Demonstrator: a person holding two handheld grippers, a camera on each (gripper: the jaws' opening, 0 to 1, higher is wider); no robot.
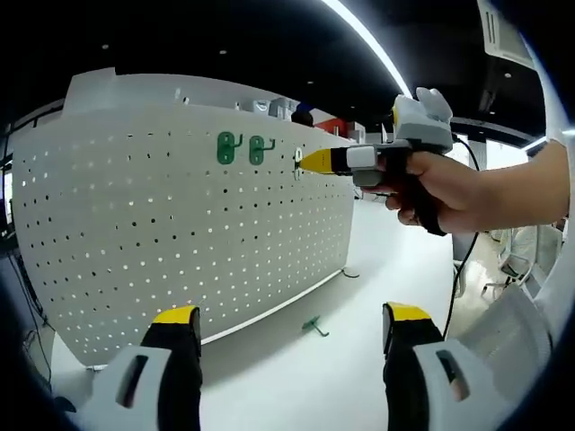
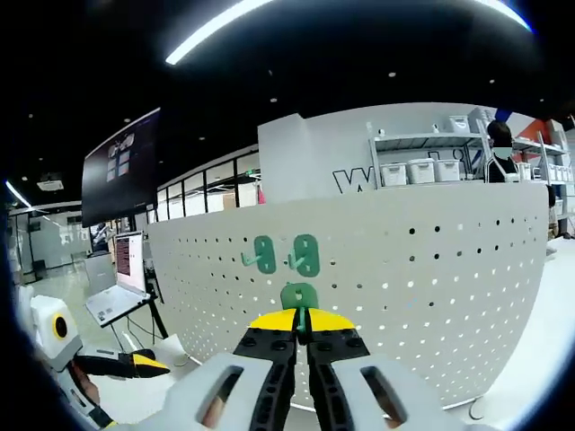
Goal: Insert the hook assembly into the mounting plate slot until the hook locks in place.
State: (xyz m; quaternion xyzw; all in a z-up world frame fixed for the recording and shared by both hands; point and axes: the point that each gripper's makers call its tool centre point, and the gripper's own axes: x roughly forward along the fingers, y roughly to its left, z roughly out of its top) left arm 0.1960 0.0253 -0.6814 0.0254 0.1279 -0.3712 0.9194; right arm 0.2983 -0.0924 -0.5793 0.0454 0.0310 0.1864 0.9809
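A white pegboard mounting plate (image 1: 180, 233) (image 2: 431, 269) stands upright on the table. Two green hooks (image 1: 229, 147) (image 1: 260, 149) hang side by side near its top; the right gripper view shows them too (image 2: 265, 254) (image 2: 305, 255). My right gripper (image 1: 310, 162) (image 2: 302, 325), held by a hand, is shut on a third green hook (image 2: 298, 295) and presses it against the board just right of the pair. A spare green hook (image 1: 314, 326) lies on the table by the board's foot. My left gripper (image 1: 292, 323) (image 2: 148, 363) is open and holds nothing, low in front of the board.
The white table (image 1: 296, 377) runs along the board's foot. Behind the board are a laptop on a stand (image 2: 117, 280), shelves with white bins (image 2: 422, 171) and a person (image 2: 499, 144). A black cable (image 1: 454, 287) hangs from the right gripper.
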